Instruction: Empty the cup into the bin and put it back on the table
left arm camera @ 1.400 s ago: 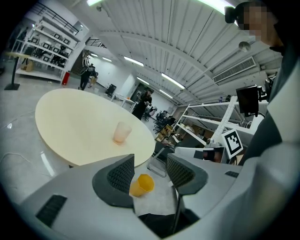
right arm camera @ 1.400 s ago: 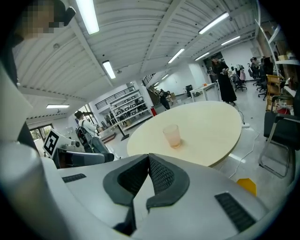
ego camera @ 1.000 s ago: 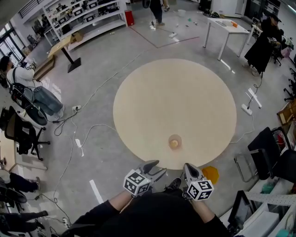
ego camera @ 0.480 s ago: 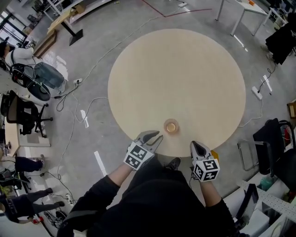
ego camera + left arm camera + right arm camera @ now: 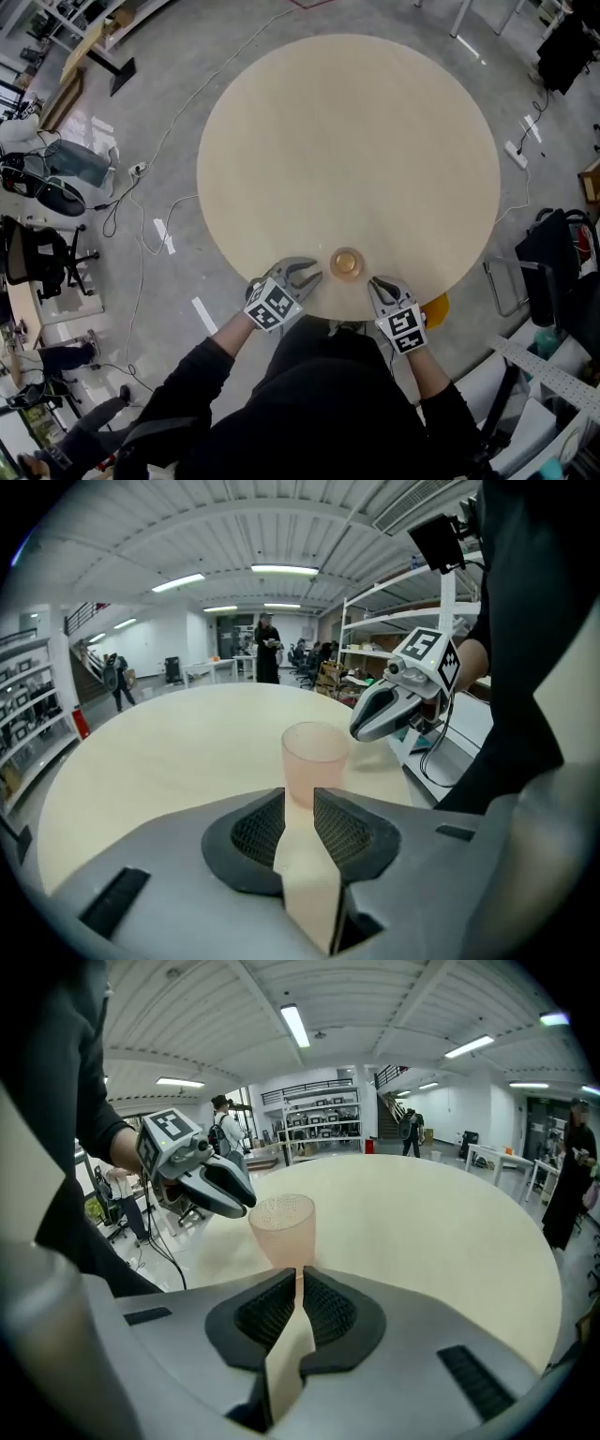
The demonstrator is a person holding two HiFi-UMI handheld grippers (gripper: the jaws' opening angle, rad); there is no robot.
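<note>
A translucent pinkish cup (image 5: 346,263) stands upright near the front edge of the round beige table (image 5: 347,131); something orange shows inside it from above. My left gripper (image 5: 309,273) is just left of the cup, its jaws closing to shut with nothing between them. My right gripper (image 5: 377,284) is just right of the cup, shut and empty. In the left gripper view the cup (image 5: 314,761) stands a little beyond the fingertips (image 5: 333,803), with the right gripper (image 5: 364,729) beside it. In the right gripper view the cup (image 5: 282,1227) stands ahead, the left gripper (image 5: 242,1206) next to it.
An orange bin (image 5: 437,307) sits on the floor under the table's front right edge. Cables (image 5: 141,244) trail over the floor at left. Office chairs (image 5: 37,253) stand far left, a folding chair (image 5: 539,267) at right. The person's dark-clothed body (image 5: 319,403) fills the bottom.
Both grippers have moved forward from below the table edge to flank the cup. The left gripper's jaws have gone from wide open to shut. The head view has tilted further down.
</note>
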